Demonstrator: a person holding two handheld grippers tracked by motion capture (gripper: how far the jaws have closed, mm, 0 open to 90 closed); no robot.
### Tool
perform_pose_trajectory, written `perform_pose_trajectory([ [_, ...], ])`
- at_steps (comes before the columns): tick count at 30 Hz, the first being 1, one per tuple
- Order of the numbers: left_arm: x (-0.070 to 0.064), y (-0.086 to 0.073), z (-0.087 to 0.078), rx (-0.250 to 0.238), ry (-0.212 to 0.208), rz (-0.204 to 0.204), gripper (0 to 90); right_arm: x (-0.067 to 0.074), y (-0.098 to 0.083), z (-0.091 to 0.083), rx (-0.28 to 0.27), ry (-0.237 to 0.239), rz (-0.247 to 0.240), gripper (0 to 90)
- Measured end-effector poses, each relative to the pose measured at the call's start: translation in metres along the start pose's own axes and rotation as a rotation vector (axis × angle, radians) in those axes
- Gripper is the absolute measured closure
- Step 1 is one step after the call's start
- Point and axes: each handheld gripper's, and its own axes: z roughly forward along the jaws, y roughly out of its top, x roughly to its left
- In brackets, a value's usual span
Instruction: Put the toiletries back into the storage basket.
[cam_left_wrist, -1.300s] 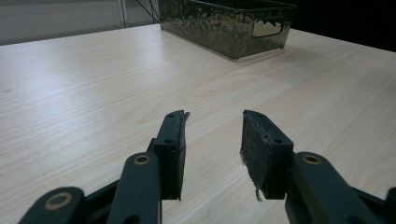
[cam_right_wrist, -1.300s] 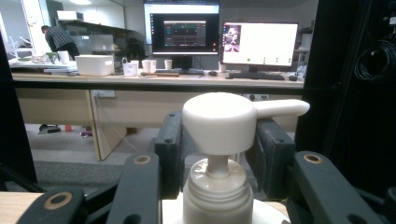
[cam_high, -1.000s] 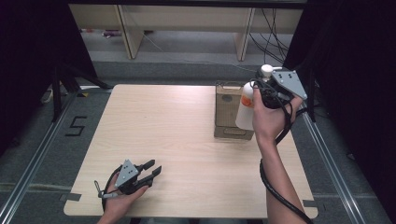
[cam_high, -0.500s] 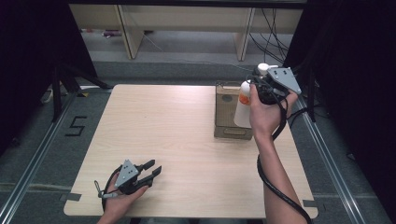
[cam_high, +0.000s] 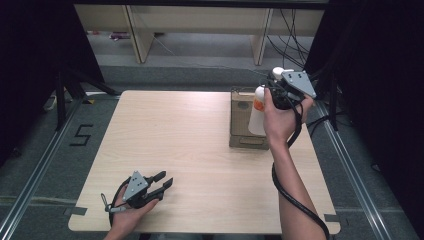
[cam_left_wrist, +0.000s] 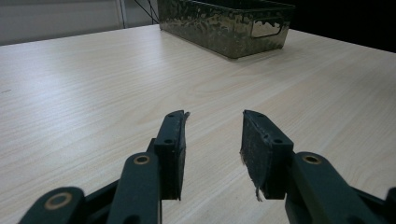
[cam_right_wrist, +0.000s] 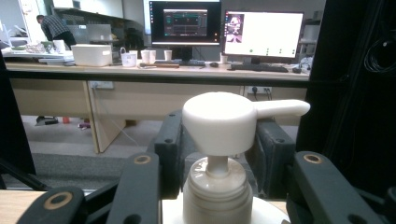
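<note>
The right gripper (cam_high: 278, 94) is clamped on the upright white pump bottle (cam_high: 257, 112) over the dark metal bin (cam_high: 242, 141); the left gripper (cam_high: 159, 183) rests well apart, jaws parted

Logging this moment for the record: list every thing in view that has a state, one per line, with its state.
White pump bottle with orange label: upright, held at the neck, lifted over the bin.
Dark metal rectangular bin: on the table, open-topped; contents cannot tell.
Left gripper: open, nothing between its fingers, low over the light wooden table.
Right gripper: shut on the bottle's neck.
</note>
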Motion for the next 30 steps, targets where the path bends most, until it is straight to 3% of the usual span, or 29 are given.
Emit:
perform_pose_trajectory([
  [14, 0.000, 0.000, 0.000, 0.000, -0.002, 0.000, 59.4, 0.003, -0.007, 0.008, 0.021, -0.004, 0.016, 60.3],
  [30, 0.000, 0.000, 0.000, 0.000, -0.004, -0.001, 59.5, 0.004, -0.011, 0.011, 0.024, -0.004, 0.002, 60.3],
])
